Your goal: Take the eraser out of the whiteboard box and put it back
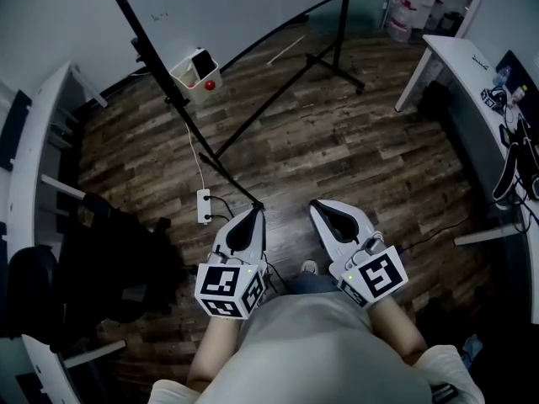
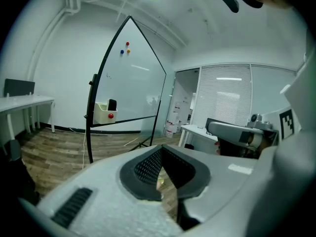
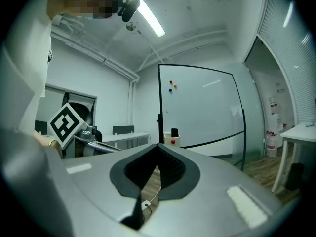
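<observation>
The whiteboard box (image 1: 192, 72) is a small white tray hanging on the whiteboard stand, far ahead on the left. A black eraser (image 1: 202, 60) stands upright in it, and a red magnet (image 1: 210, 83) sticks to its front. Both grippers are held low near my body, far from the box. My left gripper (image 1: 256, 212) is shut and empty, as is my right gripper (image 1: 318, 206). The left gripper view shows the box (image 2: 101, 114) and eraser (image 2: 112, 104) past the closed left gripper (image 2: 160, 148). In the right gripper view the box (image 3: 173, 141) sits just above the right gripper (image 3: 159, 147).
The stand's black legs (image 1: 286, 91) spread across the wooden floor. A white power strip (image 1: 203, 205) with a cable lies ahead of the left gripper. A dark chair (image 1: 109, 259) stands at left. White desks (image 1: 467, 61) flank the room, with cables (image 1: 515, 162) on the right one.
</observation>
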Tool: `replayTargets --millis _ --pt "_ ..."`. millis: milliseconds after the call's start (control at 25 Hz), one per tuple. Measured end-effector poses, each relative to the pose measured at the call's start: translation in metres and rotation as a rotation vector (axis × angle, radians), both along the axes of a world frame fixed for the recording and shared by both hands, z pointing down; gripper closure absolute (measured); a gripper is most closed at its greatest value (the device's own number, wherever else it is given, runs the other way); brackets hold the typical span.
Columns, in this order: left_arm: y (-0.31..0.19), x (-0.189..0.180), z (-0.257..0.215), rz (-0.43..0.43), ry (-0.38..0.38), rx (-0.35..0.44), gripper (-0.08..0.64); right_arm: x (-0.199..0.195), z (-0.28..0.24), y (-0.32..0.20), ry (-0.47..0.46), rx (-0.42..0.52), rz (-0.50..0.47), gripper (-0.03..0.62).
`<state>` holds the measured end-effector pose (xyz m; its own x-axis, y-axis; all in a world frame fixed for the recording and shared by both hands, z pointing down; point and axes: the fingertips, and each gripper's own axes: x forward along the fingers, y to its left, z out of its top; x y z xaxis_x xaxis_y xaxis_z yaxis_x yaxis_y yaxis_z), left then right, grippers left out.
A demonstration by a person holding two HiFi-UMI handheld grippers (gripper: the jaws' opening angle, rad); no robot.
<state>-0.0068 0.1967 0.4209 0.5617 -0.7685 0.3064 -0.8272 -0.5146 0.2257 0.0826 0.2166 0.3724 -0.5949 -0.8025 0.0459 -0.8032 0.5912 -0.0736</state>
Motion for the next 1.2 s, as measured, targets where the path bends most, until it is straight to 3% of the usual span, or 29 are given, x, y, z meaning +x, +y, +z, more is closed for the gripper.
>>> replayTargets --millis 480,680,1200 --pt "-0.038 0.001 0.011 -0.186 0.017 -0.012 0.56 0.031 0.012 -0.043 0.044 -0.018 -0.134 0.586" --pt "-0.049 0.022 0.008 -0.181 0.003 -0.014 0.56 0.042 0.005 -0.062 0.022 0.018 -0.145 0.586" --pt "-0.106 0.039 0.006 -0.165 0.006 -0.007 0.56 0.05 0.005 -0.117 0.021 -0.01 -0.14 0.586"
